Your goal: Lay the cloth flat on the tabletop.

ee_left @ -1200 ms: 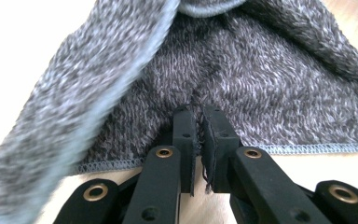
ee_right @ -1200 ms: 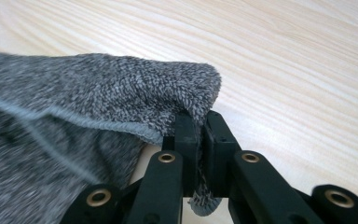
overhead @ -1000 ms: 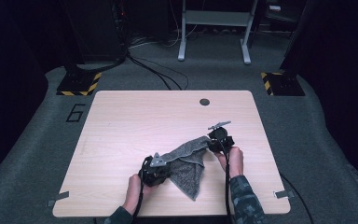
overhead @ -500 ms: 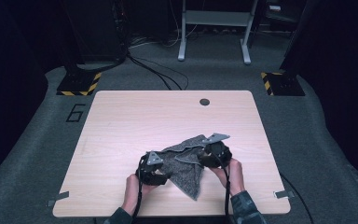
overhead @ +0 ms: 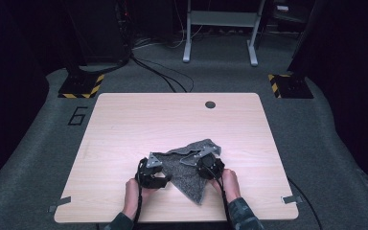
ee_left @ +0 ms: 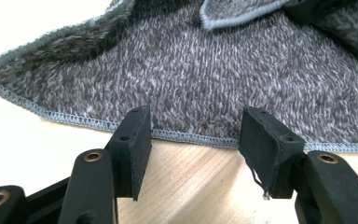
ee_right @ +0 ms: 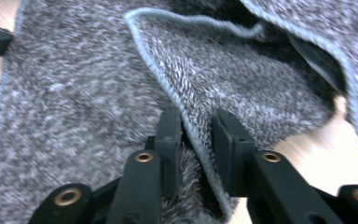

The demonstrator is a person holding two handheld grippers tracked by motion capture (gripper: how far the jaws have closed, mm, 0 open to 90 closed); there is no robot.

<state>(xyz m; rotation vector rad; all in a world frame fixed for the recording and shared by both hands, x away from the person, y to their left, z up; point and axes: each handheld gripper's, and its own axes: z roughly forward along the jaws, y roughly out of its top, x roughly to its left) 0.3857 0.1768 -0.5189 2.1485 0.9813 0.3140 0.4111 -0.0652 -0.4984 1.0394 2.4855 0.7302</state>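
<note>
Jaws of right gripper (ee_right: 196, 140) pinch cloth (ee_right: 84, 93) hem.

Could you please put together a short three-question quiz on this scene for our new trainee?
1. True or false: the left tongs are clamped on the hem of the grey fuzzy knitted cloth.
2. Multiple choice: what do the right tongs hold? A) nothing B) a folded-over stitched edge of the cloth C) a cable
3. Short answer: what small dark round feature sits near the far edge of the light wooden table?

Key
1. False: the jaws stand apart, just short of the hem, with nothing between them.
2. B
3. A round hole, probably a cable port.
</note>
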